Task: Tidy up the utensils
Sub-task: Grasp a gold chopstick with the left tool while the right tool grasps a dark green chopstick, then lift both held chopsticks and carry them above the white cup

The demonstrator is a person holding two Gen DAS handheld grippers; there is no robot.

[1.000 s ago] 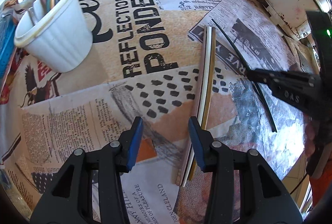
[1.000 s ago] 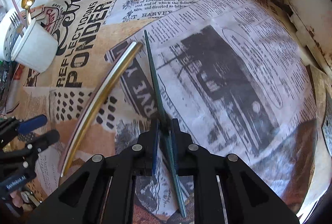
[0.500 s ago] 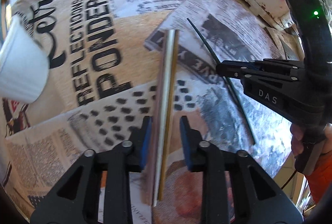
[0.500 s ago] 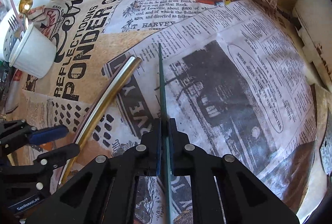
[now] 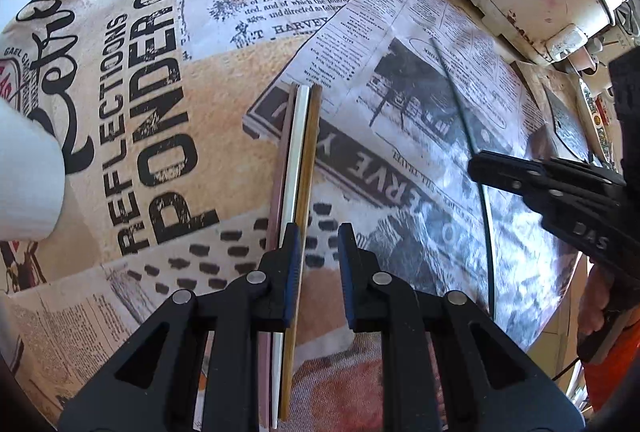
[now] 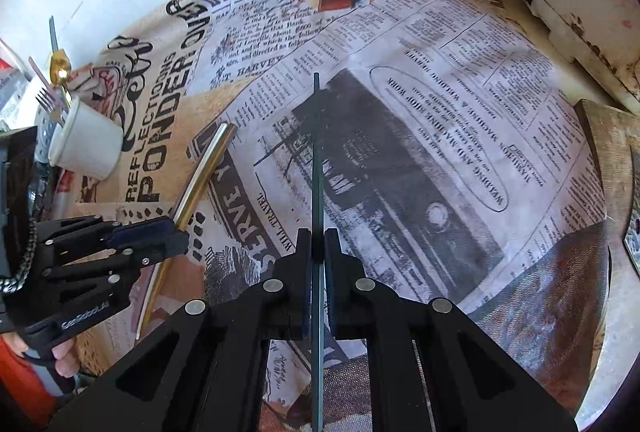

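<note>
While the right gripper pinches a dark stick and the left gripper's jaws close beside the straws on the cloth, the white cup holds a fork and gold spoon.

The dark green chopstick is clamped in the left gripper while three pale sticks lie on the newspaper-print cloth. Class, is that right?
Not quite. The dark green chopstick is clamped in the right gripper, as the right wrist view shows. The left gripper is closing at the three pale sticks, which lie on the newspaper-print cloth.
</note>
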